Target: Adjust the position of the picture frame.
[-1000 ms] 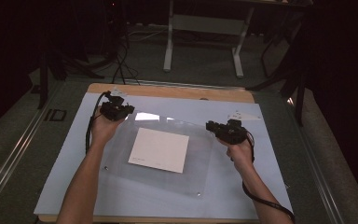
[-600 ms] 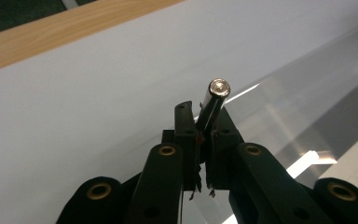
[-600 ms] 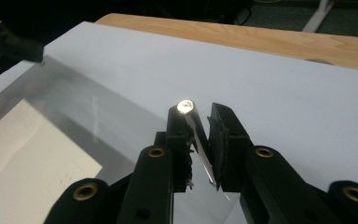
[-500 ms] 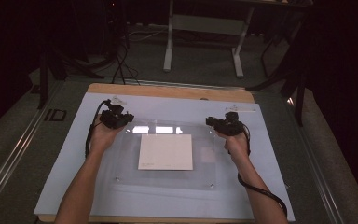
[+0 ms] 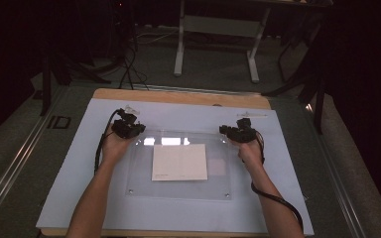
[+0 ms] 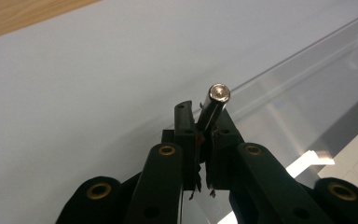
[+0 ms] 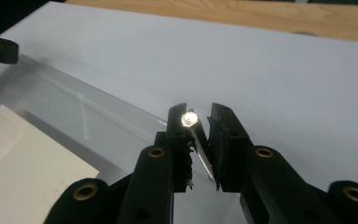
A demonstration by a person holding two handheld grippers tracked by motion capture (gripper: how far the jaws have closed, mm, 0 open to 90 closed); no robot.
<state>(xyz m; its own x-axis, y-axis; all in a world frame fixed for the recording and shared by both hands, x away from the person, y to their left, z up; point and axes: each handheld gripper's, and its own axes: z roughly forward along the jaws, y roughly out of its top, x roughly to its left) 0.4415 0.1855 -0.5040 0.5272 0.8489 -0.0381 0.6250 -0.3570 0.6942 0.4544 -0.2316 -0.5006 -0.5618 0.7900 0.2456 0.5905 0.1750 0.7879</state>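
In the high view a clear acrylic sheet (image 5: 178,166) lies flat in the middle of the frame on a pale blue mat (image 5: 69,198) that covers the wooden surface (image 5: 178,96). A white card (image 5: 179,162) sits under or inside the sheet — which one cannot be told — at about its centre. Small metal studs mark the sheet's lower corners.

The left claw (image 5: 127,127) is at the sheet's upper left corner, the right claw (image 5: 239,132) at its upper right corner, each held by a hand coming up from the bottom of the frame.

In the left gripper view, the left claw (image 6: 204,135) is clamped on a metal standoff (image 6: 213,105) that rises between the jaw tips at centre frame, its round shiny end facing the camera; the sheet's edge runs toward the upper right.

In the right gripper view, the right claw (image 7: 203,121) grips a second standoff (image 7: 189,119) — it lies against the left jaw, with a gap visible toward the right jaw. The sheet and card occupy the lower left of that frame.
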